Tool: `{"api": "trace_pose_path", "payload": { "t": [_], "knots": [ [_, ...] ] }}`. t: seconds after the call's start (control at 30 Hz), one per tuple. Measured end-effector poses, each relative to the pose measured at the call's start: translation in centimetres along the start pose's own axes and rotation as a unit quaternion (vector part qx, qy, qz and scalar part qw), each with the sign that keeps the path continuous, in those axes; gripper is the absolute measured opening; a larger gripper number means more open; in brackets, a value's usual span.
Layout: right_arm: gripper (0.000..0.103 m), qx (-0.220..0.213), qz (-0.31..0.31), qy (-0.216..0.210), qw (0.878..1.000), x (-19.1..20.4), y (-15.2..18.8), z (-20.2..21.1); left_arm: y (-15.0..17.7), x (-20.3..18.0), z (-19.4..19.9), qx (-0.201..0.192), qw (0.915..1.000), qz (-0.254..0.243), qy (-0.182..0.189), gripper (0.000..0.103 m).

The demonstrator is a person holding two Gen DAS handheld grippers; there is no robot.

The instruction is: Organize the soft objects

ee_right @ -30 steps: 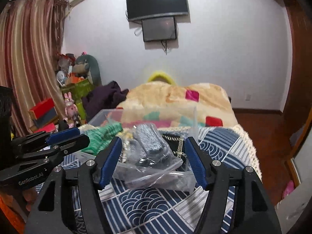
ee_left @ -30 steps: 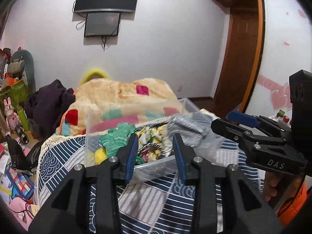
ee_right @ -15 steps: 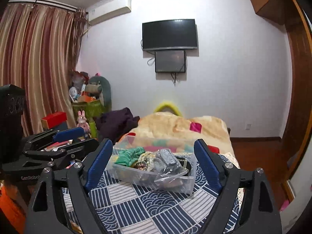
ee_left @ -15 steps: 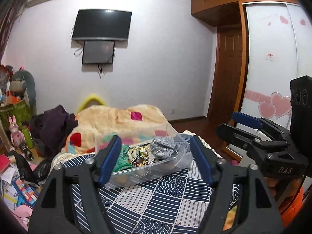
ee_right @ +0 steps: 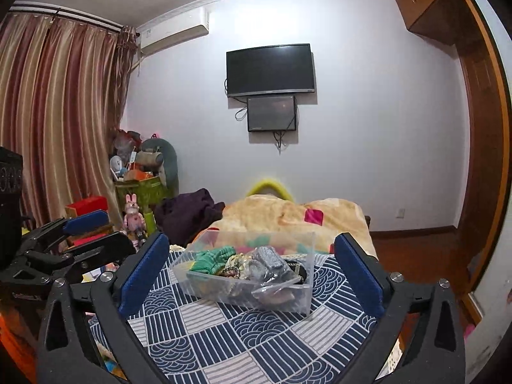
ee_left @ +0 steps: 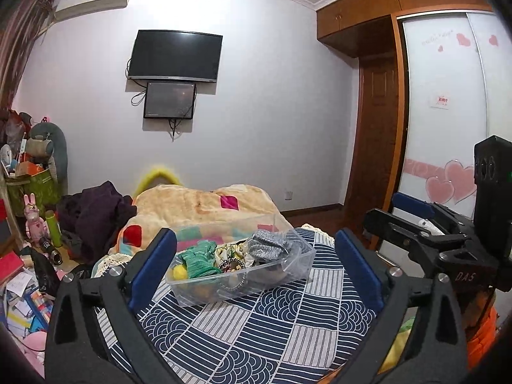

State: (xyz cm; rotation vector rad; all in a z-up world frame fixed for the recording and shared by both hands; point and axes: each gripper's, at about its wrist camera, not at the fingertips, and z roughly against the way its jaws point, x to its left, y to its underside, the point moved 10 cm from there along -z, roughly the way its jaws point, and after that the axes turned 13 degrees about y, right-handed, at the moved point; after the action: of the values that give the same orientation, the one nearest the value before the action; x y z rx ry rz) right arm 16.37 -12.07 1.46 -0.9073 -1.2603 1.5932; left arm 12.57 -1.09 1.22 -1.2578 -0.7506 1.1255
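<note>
1. Left hand-held gripper (ee_left: 256, 275): spread wide, nothing between the blue pads, touching nothing. I have it held back from the clear plastic bin (ee_left: 243, 268), which sits framed between the fingers on the bed's navy patterned cover (ee_left: 256, 329).
2. Bin contents, left to right: yellow pompom (ee_left: 180, 272), green knit piece (ee_left: 200, 257), beaded and patterned accessories (ee_left: 230, 260) in a tangle, grey glittery pouch (ee_left: 267, 244) sticking above the rim.
3. Handling, my read: all light and limp. The knit should compress, so pinch a bunched fold. The beaded tangle may drag neighbours out. The bin is thin, light and likely to skid on the cover; take a wall if moving it.
4. Crinkled plastic bag (ee_right: 275, 291) at the bin's near right corner looks slippery; grip a gathered edge.
5. Right hand-held gripper (ee_right: 252, 270): also fully spread, empty, clear of the bin.
</note>
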Motion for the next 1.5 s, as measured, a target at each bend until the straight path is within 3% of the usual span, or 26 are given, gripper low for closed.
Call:
{"api": "trace_pose_path", "payload": {
  "t": [1.5],
  "knots": [
    [0.103,0.014,-0.011,-0.006,1.000,-0.46,0.58,0.00,0.81,0.60,-0.27,0.010,0.9999,0.003,-0.003,0.102]
  ]
}}
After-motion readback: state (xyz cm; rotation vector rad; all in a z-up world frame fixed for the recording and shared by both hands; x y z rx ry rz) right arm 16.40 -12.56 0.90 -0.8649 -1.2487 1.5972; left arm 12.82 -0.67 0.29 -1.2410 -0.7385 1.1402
